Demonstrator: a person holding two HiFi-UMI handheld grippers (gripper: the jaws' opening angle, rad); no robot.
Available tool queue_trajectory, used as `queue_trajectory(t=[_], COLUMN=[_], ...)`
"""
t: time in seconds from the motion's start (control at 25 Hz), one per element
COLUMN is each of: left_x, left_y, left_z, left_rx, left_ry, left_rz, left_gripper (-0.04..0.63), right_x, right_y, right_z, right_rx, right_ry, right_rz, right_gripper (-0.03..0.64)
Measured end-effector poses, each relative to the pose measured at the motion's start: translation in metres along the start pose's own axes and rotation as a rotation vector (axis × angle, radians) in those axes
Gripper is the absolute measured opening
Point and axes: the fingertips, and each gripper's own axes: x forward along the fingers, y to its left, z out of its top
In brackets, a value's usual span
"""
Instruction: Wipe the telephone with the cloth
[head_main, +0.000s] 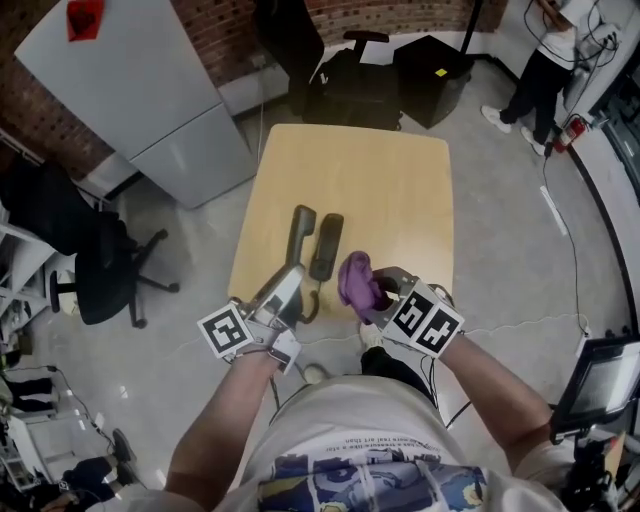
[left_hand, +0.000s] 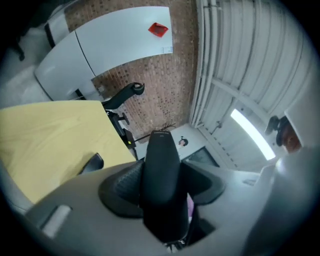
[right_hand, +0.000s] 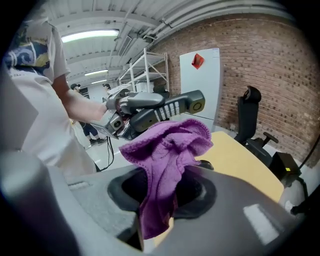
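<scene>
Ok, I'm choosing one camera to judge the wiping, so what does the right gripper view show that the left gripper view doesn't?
Only the right gripper view: how the purple cloth hangs from the tongs of the right gripper, and the keypad side of the handset, held in the left gripper. Only the left gripper view: the handset's plain back, close up, clamped in that gripper's tongs. Both: the handset, the yellow table and the brick wall.

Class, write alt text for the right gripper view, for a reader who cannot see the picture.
The right claw grips a bunched purple cloth in the foreground. Beyond it, the left claw holds up a black telephone handset with its keypad showing. A pale wooden table and a brick wall are at the right.
</scene>
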Motion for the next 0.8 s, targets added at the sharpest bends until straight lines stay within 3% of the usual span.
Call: queue_trajectory(t=[0.2,0.36,0.64,0.8], left_x=[0.021,0.035,0.056,0.065], left_y=[0.05,0.089,0.148,0.175], left_z=[-0.005,-0.009,-0.022,-0.031], left_rx=[0.224,0.342,0.577,0.695], left_ry=[0.07,0.126,0.256,0.321], left_rz=[0.239,0.419,0.653,0.746], left_gripper=[0.253,0.253,0.253,0.253], right_x=[-0.018,-0.029,-0.043,-0.048], right_y=[-0.03,-0.048,-0.073,-0.086], right_z=[-0.01,-0.016,-0.037,-0.051], right_rx=[0.019,0.037,0.078,0.092], right_ry=[-0.002,-0.005,0.0,0.007], right_rz=[-0.025,-0.024,0.005,0.023], right_gripper=[0.114,0.114,0.114,0.114])
